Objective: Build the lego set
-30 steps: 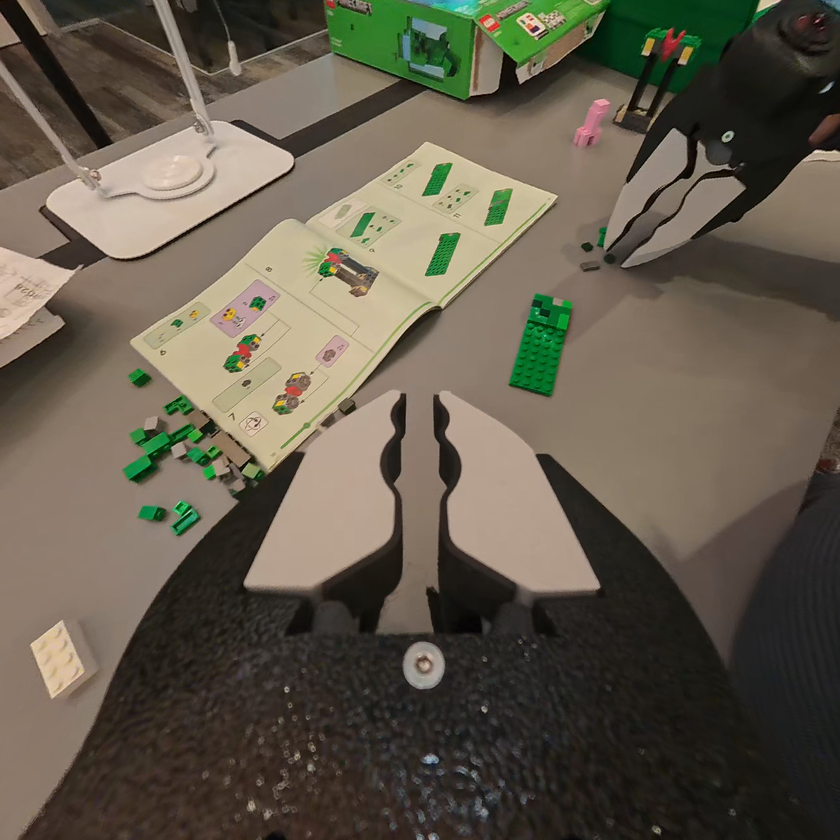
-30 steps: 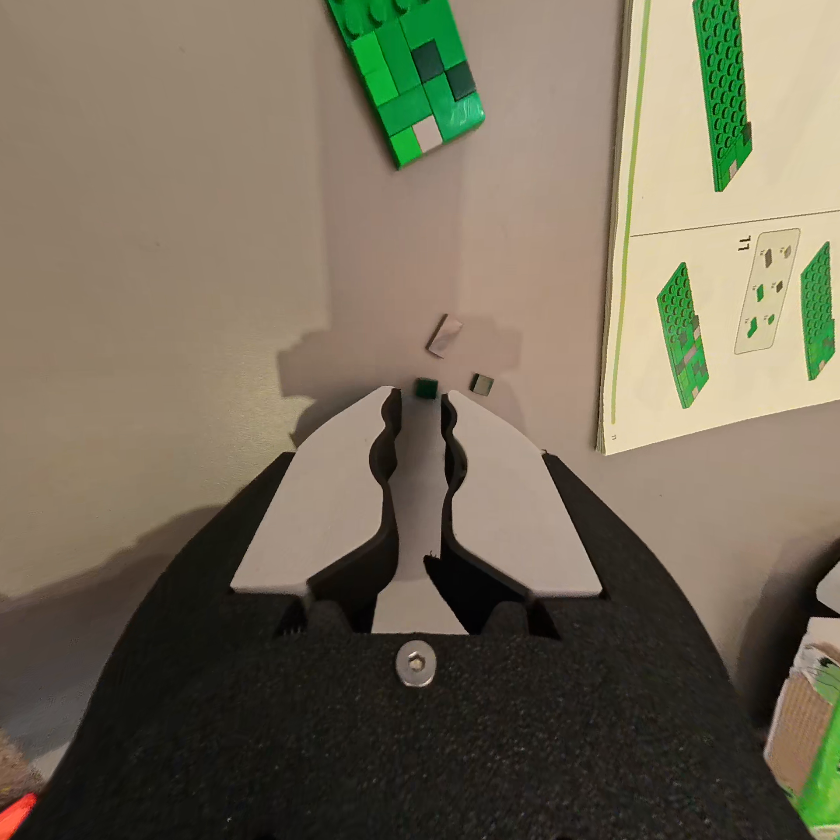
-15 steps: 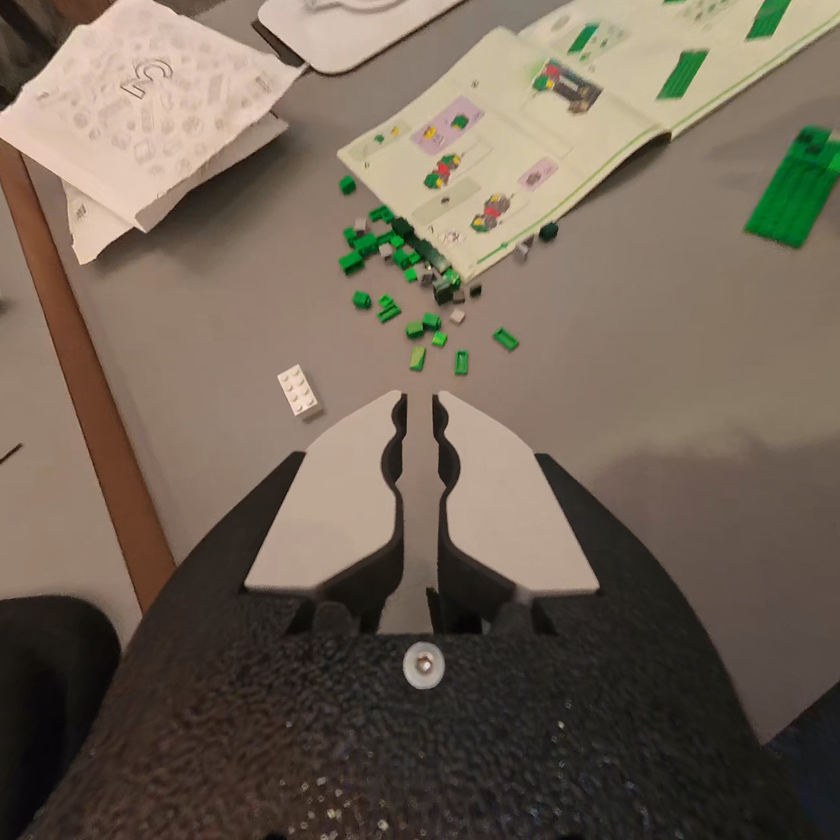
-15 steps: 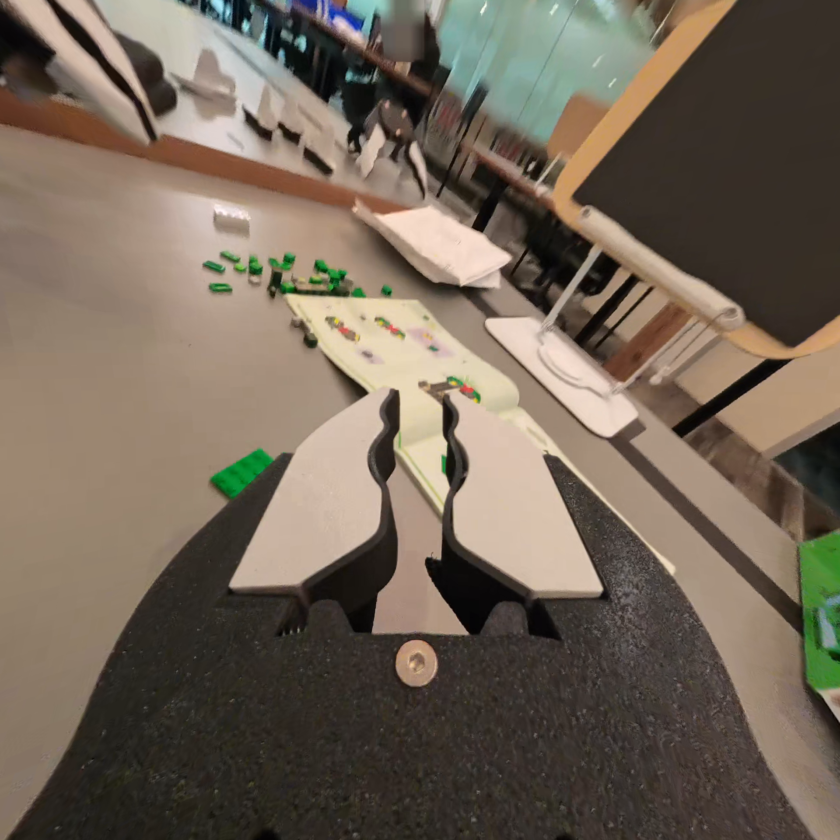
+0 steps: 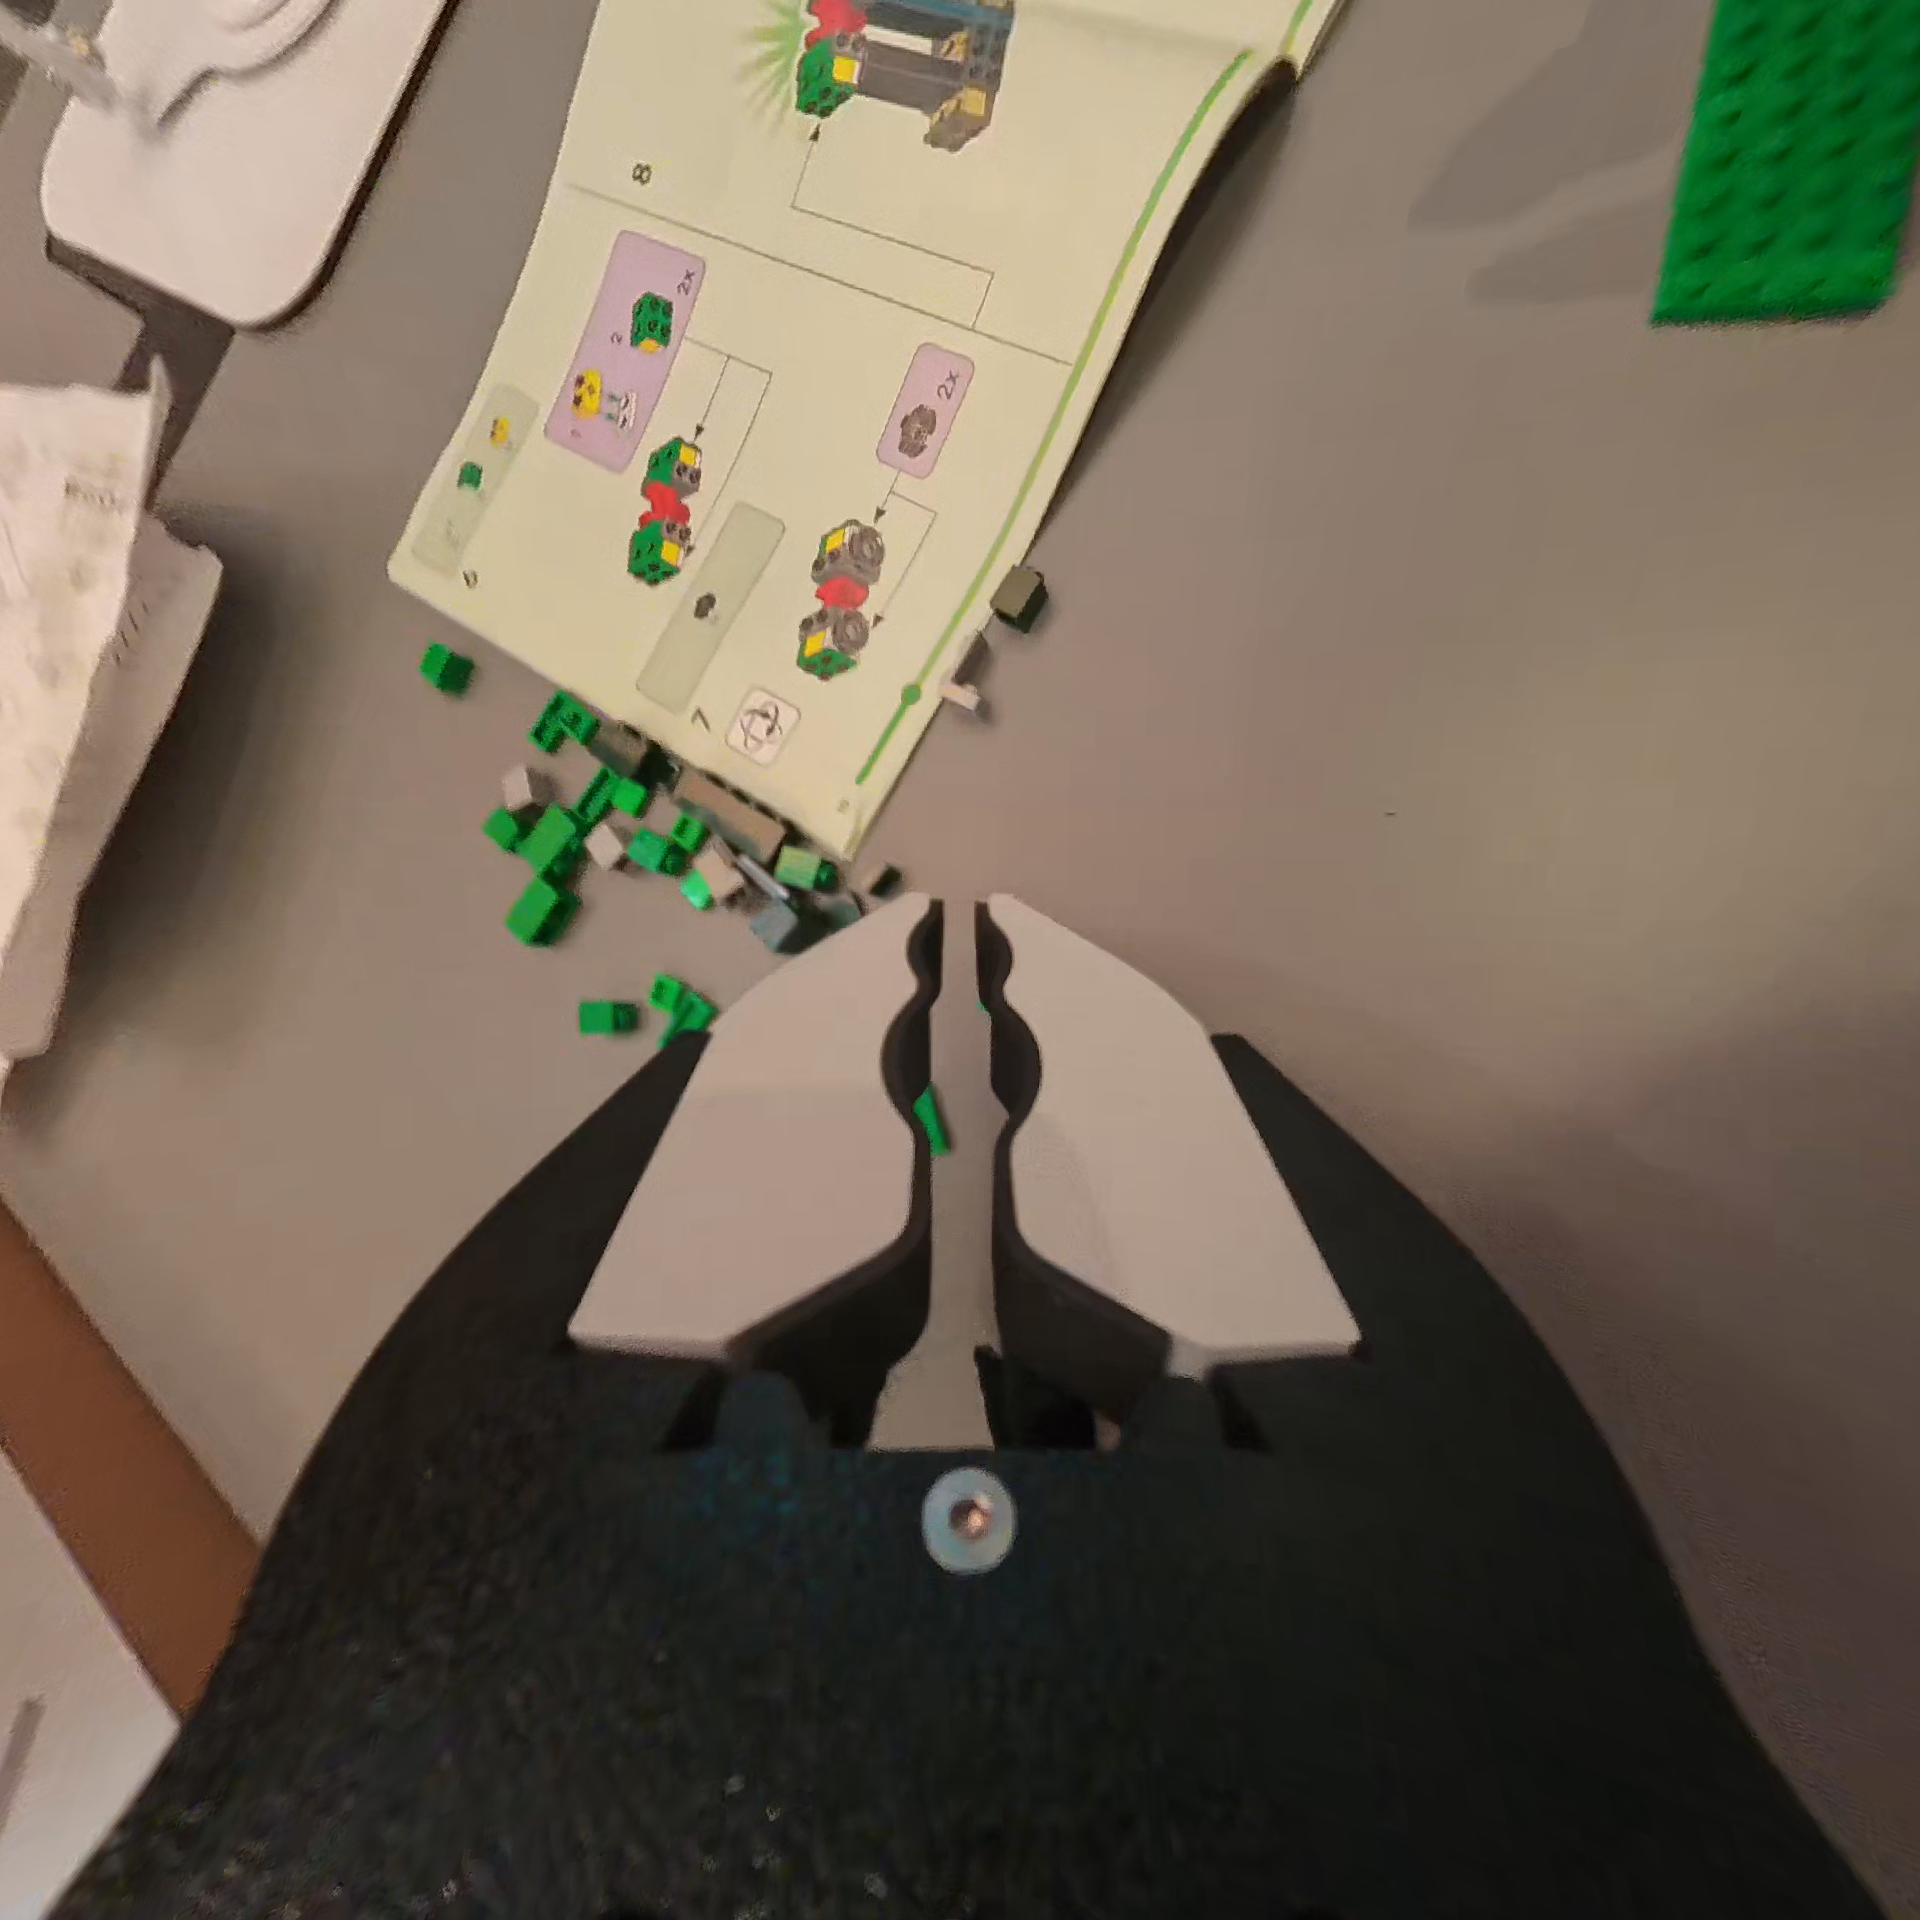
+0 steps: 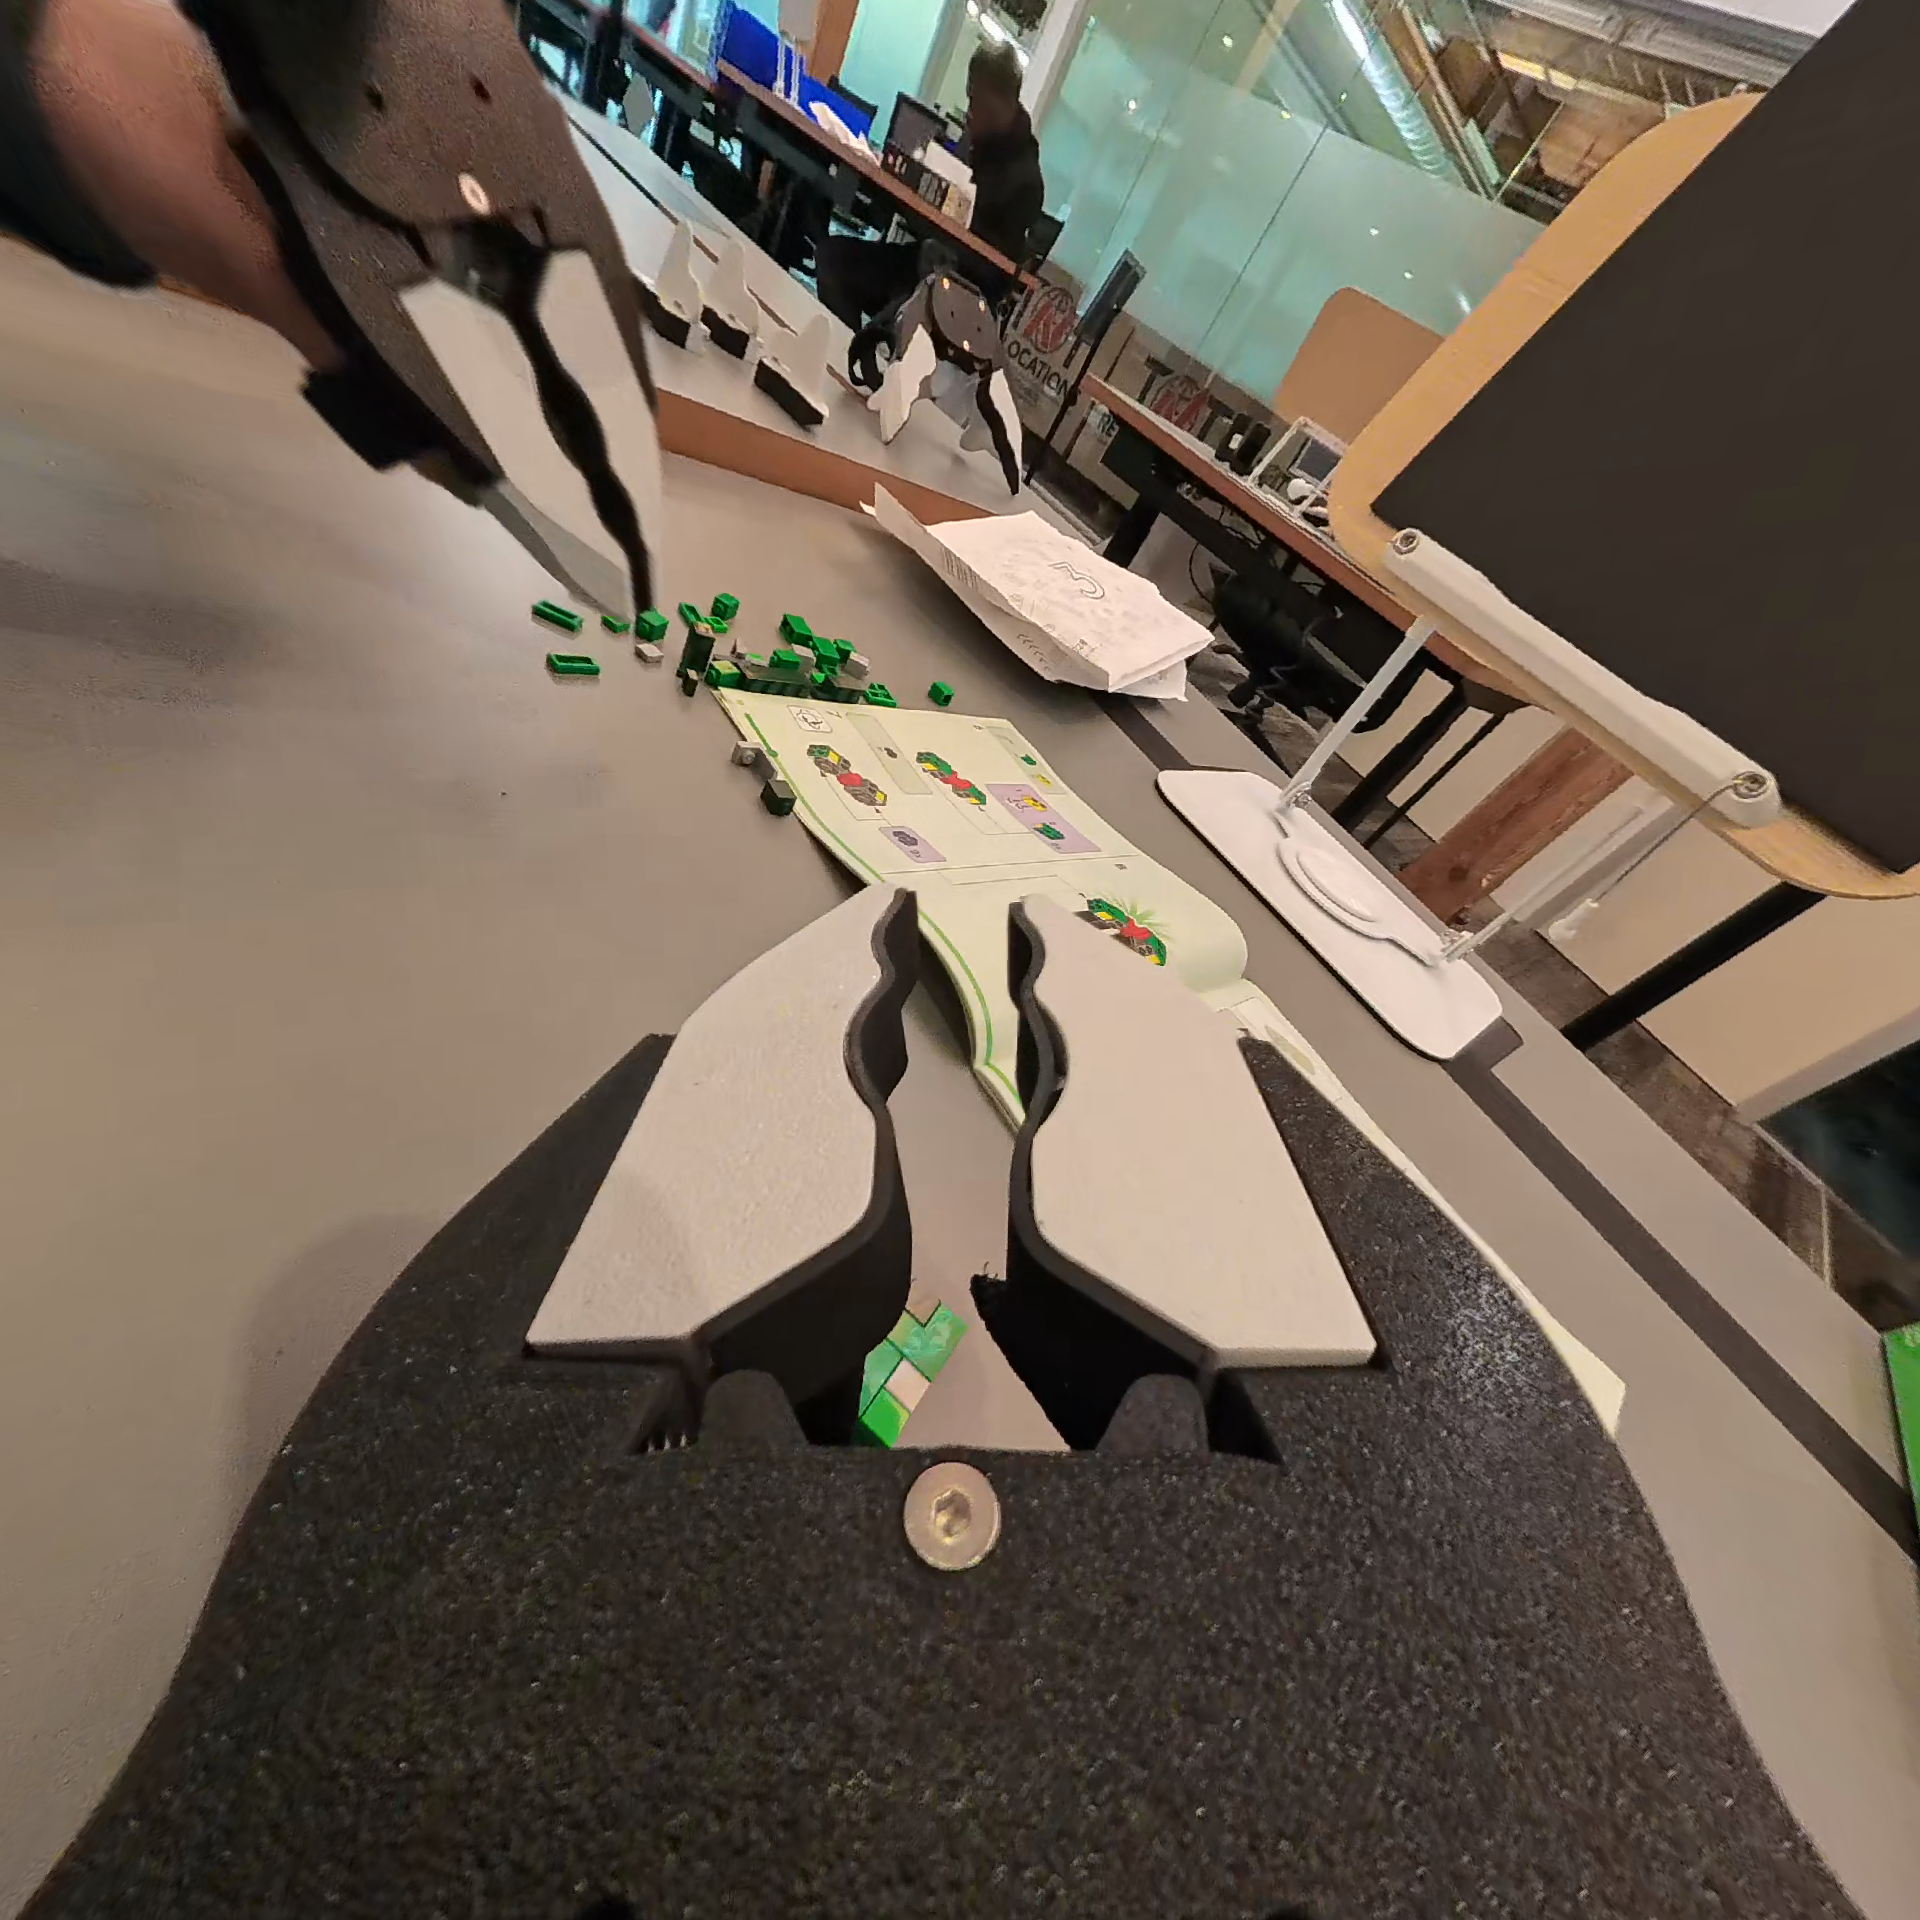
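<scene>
In the left wrist view we see the left gripper (image 5: 958, 906) pointing down at the grey table (image 5: 1455, 831), its two grey fingers (image 5: 800, 1122) drawn close with only a thin slit between the tips and nothing gripped; a small green piece (image 5: 931, 1122) lies on the table under the slit, seen through it. Just ahead and to the left of the tips lies the scatter of loose bricks (image 5: 613, 842), mostly green with a few grey ones, some of them tucked under the near corner of the open instruction booklet (image 5: 821, 395). Two small dark and grey pieces (image 5: 997, 634) rest beside the booklet's right edge. A green studded plate (image 5: 1797, 156) lies flat at the upper right, well apart from the pile, and crumpled white paper bags (image 5: 73, 665) sit at the left. In the right wrist view the right gripper (image 6: 961, 914) is held low over the table, its fingers (image 6: 1174, 1132) parted by a clear gap and holding nothing; through the gap near their base we glimpse a tiled green plate (image 6: 909, 1371) on the table below. The booklet (image 6: 966, 821) runs forward from the tips, and beyond it lies the brick scatter (image 6: 769, 655). There the left gripper (image 6: 636, 603) comes down with its tips almost closed, just at the near edge of the pile beside a green brick (image 6: 651, 623); whether they touch it we cannot tell. A white lamp base (image 6: 1340, 904) stands to the right.
</scene>
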`<state>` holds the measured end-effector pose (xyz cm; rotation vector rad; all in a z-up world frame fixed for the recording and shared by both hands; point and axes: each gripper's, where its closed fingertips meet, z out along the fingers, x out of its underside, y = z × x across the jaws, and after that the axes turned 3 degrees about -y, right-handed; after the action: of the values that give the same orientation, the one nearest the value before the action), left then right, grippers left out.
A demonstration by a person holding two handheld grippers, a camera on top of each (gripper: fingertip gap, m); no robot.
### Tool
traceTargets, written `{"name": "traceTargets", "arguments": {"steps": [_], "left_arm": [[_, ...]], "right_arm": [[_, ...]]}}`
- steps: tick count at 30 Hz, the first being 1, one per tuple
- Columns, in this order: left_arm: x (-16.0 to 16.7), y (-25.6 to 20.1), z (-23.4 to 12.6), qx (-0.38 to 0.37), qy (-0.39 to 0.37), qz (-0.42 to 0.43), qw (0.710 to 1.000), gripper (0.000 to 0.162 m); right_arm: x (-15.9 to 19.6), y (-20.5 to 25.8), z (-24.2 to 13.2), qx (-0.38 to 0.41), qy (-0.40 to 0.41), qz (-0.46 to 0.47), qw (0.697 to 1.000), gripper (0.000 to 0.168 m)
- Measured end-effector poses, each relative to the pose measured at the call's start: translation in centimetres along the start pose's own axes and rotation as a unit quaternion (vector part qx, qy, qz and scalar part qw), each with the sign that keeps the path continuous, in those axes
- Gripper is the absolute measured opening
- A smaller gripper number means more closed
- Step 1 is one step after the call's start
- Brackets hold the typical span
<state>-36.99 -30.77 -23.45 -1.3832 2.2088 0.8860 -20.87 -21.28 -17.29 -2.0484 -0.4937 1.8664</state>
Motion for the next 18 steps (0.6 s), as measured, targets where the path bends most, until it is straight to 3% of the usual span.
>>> {"name": "traceTargets", "arguments": {"steps": [6, 12, 18], "left_arm": [[0.8, 0.9, 2.1, 0.05, 0.051, 0.112, 0.991, 0.015], [0.9, 1.7, 2.6, 0.081, 0.072, 0.116, 0.987, 0.014], [1.7, 1.1, 3.0, 0.113, 0.096, 0.121, 0.981, 0.003]], "right_arm": [[-0.1, -0.5, -0.4, 0.009, -0.004, 0.005, 1.0, 0.015], [-0.5, -1.1, -0.7, 0.017, -0.013, 0.014, 1.0, 0.015], [-0.6, -0.9, -0.8, 0.013, -0.015, 0.016, 1.0, 0.015]]}}
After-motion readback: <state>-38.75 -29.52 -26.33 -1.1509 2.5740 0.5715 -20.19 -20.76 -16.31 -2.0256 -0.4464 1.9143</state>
